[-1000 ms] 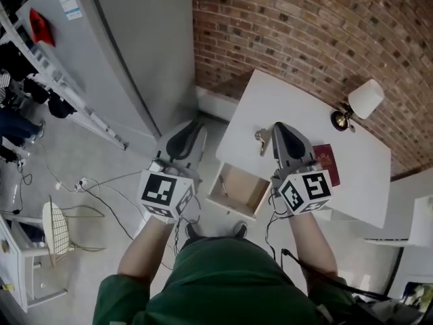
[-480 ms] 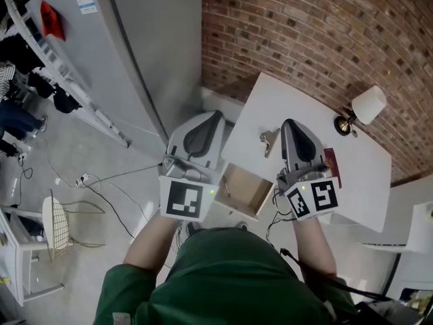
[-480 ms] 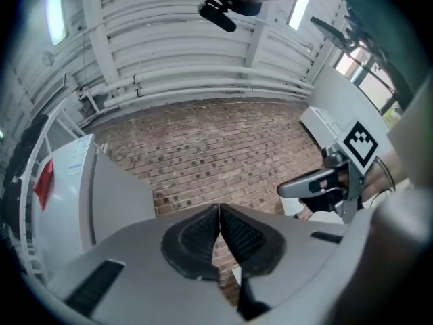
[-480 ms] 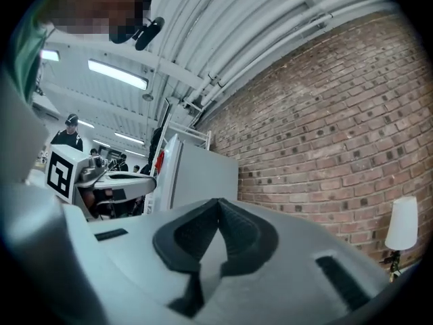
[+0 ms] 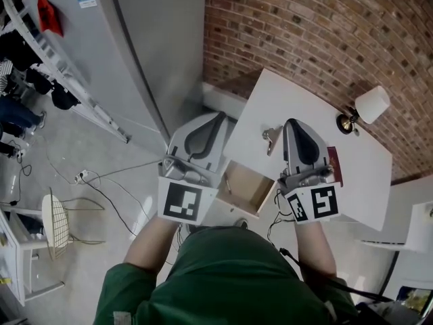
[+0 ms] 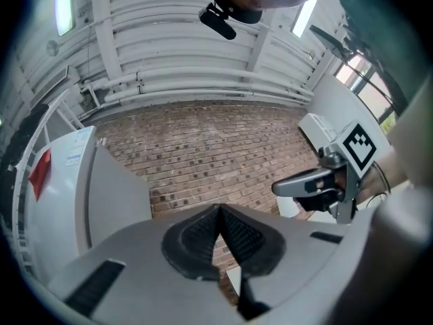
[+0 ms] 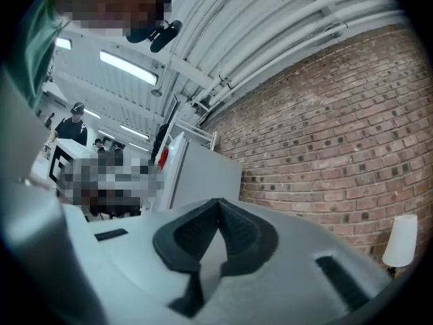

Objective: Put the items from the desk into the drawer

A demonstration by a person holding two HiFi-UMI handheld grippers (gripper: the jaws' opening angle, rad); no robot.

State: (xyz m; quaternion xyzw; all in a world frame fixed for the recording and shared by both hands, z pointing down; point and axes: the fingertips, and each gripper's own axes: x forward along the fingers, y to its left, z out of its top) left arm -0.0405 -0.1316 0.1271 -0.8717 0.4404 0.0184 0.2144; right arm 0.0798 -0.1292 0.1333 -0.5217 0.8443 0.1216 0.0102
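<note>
White-shaded lamp [image 5: 371, 105] stands near the far right corner of the table [image 5: 298, 100]. Brick wall [image 5: 304, 26] runs just behind the far edge. Off the left edge – tall grey cabinet [image 5: 152, 46] w/ a paper label at its top. Past it a metal ladder [image 5: 95, 117], then floor [image 5: 40, 181] w/ loose cables [image 5: 111, 195] & a wire chair [image 5: 55, 225] – well apart from the near left corner.
</note>
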